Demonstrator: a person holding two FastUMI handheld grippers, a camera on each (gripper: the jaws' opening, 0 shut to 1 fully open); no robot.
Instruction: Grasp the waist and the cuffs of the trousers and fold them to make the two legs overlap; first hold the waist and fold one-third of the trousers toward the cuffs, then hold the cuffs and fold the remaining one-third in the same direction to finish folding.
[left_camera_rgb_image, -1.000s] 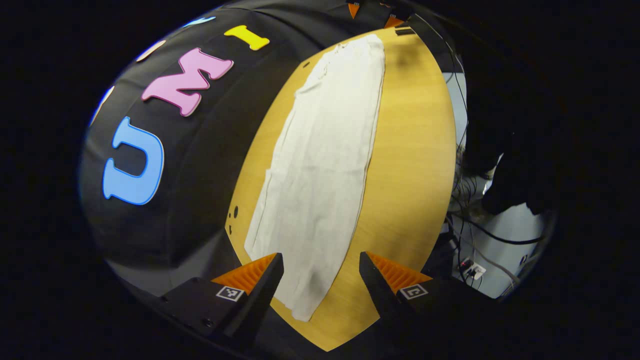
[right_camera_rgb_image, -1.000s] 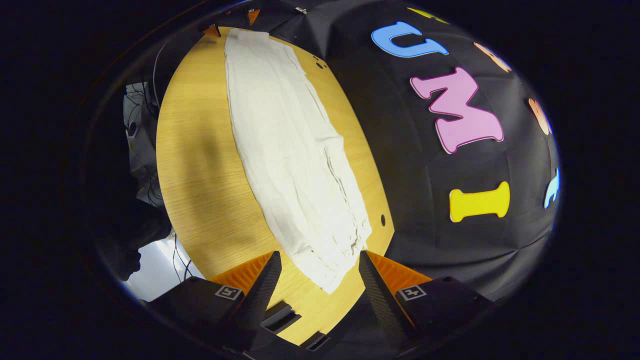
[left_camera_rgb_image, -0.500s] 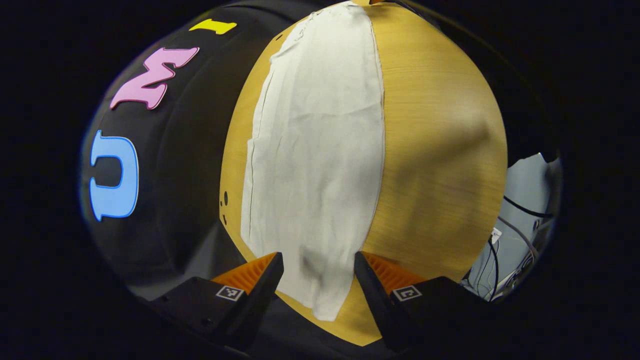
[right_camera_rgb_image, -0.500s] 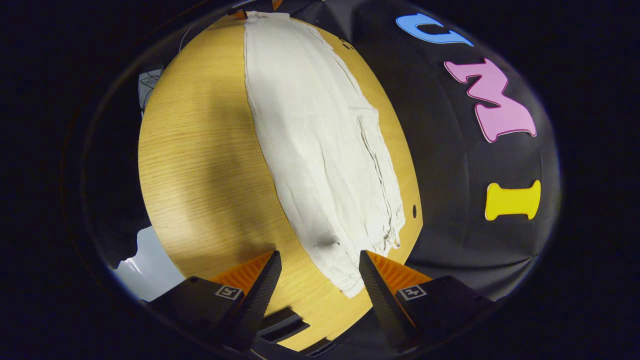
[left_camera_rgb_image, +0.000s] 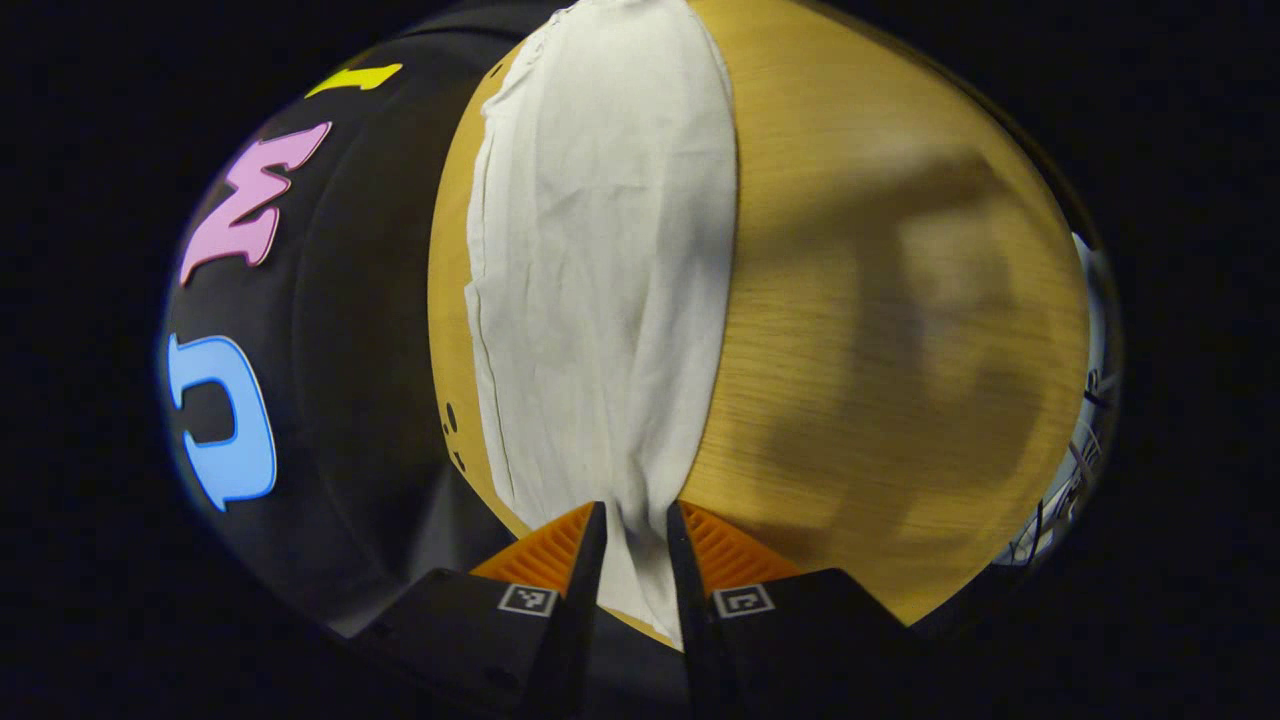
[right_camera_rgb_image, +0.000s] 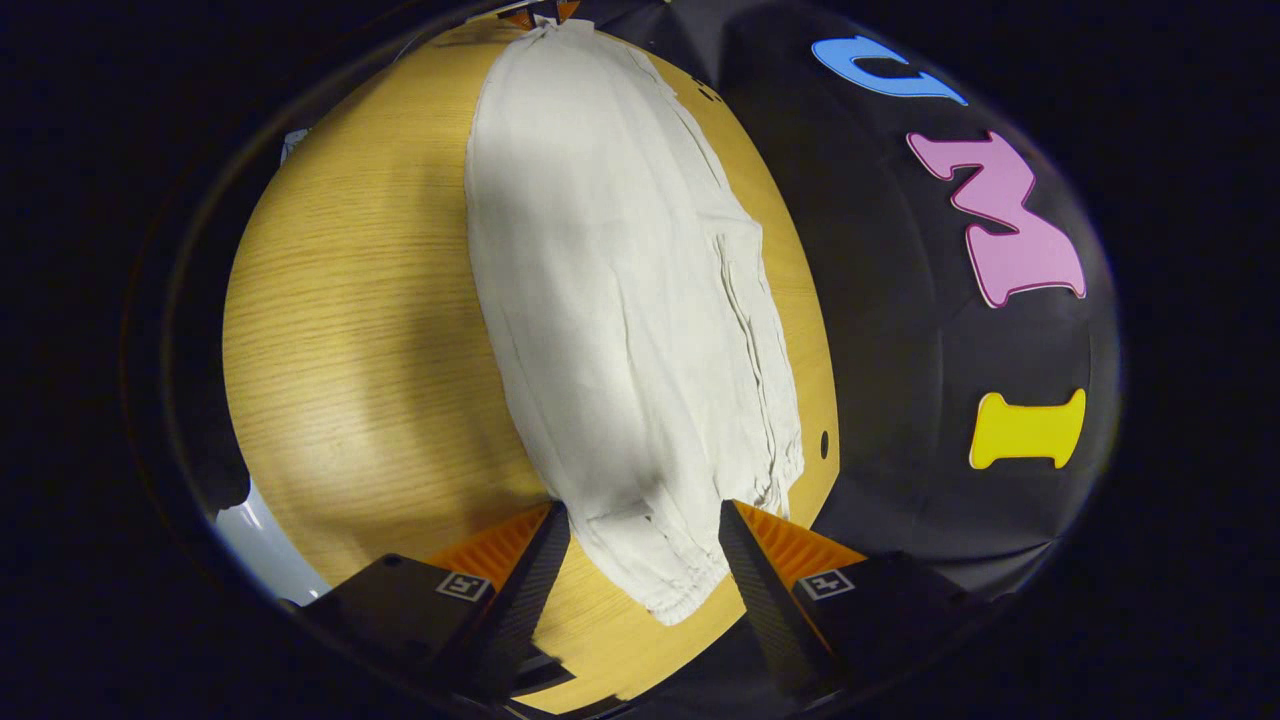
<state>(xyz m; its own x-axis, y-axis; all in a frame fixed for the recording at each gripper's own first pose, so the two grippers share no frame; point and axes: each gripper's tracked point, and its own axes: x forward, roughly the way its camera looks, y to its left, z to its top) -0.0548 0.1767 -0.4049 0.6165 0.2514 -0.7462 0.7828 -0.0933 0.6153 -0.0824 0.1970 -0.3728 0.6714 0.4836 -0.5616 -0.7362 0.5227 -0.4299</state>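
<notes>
Pale cream trousers (left_camera_rgb_image: 610, 250) lie lengthwise on the wooden table (left_camera_rgb_image: 860, 320), legs overlapped. In the left gripper view my left gripper (left_camera_rgb_image: 636, 535) is shut on the cuff end, and the cloth bunches up between its fingers. In the right gripper view the trousers (right_camera_rgb_image: 620, 280) run away from me, with the gathered waist (right_camera_rgb_image: 670, 590) nearest. My right gripper (right_camera_rgb_image: 640, 535) stands open, one finger on each side of the waist end, low over the cloth. Whether its fingers touch the cloth, I cannot tell. The left gripper (right_camera_rgb_image: 545, 12) shows tiny at the trousers' far end.
The black booth wall (left_camera_rgb_image: 350, 300) runs close along one long side of the trousers (right_camera_rgb_image: 900, 330). Bare table (right_camera_rgb_image: 350, 300) lies on the other side. Small dark holes (right_camera_rgb_image: 824, 443) mark the table edge near the waist. Cables show past the table's edge (left_camera_rgb_image: 1085, 400).
My left gripper came down onto the cuff end and shut on it. My right gripper dropped closer and moved over the waist, still open.
</notes>
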